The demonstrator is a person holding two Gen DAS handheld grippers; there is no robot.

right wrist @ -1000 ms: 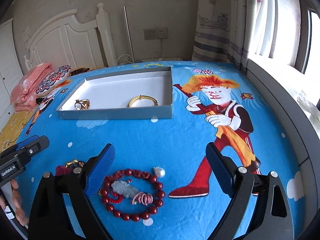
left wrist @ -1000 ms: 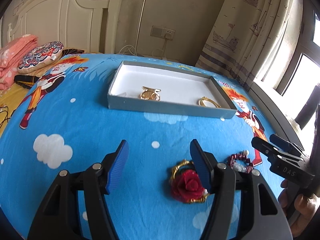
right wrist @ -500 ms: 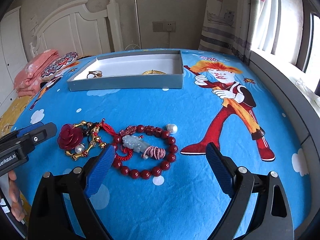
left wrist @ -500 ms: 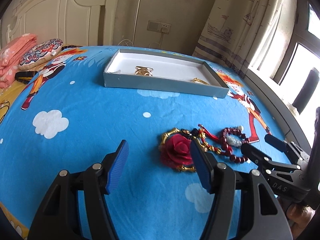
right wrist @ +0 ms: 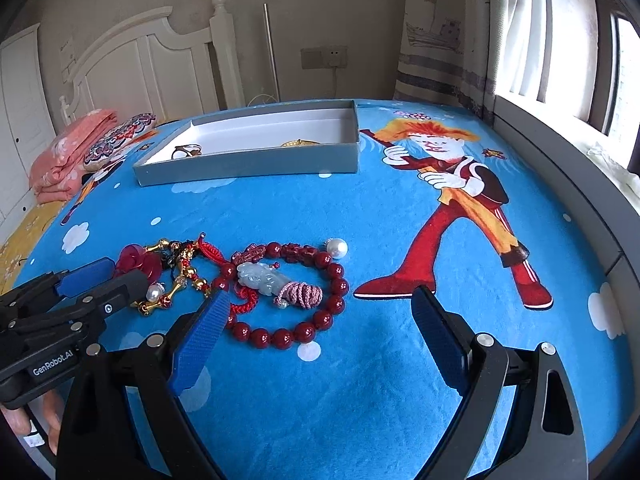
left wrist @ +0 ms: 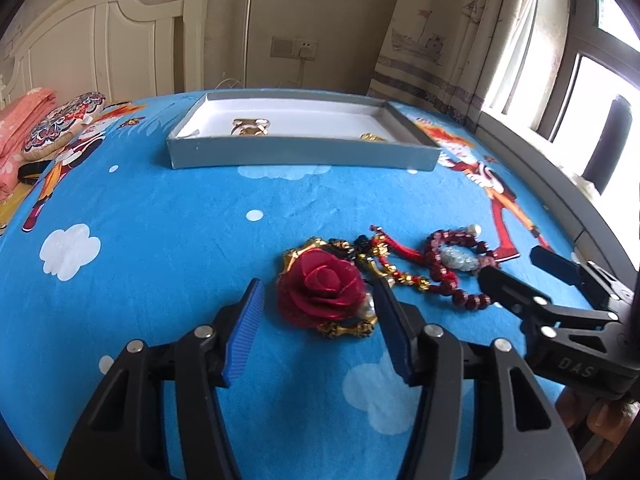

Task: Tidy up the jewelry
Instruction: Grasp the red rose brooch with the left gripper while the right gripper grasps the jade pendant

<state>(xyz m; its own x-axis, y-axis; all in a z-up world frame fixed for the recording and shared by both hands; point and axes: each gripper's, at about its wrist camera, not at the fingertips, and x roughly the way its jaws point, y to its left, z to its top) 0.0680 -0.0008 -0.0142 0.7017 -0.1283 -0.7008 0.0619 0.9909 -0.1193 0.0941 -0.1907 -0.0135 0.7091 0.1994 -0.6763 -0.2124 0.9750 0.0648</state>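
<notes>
A red rose brooch (left wrist: 324, 294) with a gold frame lies on the blue bedspread, between the open fingers of my left gripper (left wrist: 320, 320). A red bead bracelet (right wrist: 296, 292) with a pale jade charm lies right of it, before my open right gripper (right wrist: 320, 320); its left finger sits at the bracelet's edge. A white pearl (right wrist: 337, 247) rests beside the bracelet. A gold and red cord chain (right wrist: 184, 264) lies between rose and bracelet. The grey box (left wrist: 304, 158) at the back holds a gold ring piece (left wrist: 250, 126) and a gold bangle (right wrist: 300, 143).
A white headboard (right wrist: 152, 68) stands behind the bed. Folded pink bedding (right wrist: 68, 148) and a patterned cushion (left wrist: 64, 124) lie at the far left. A curtain (left wrist: 440, 40) and window sill run along the right.
Both grippers have come lower and closer to the jewelry. The rose now lies between my left fingers, and the bracelet is nearer my right gripper.
</notes>
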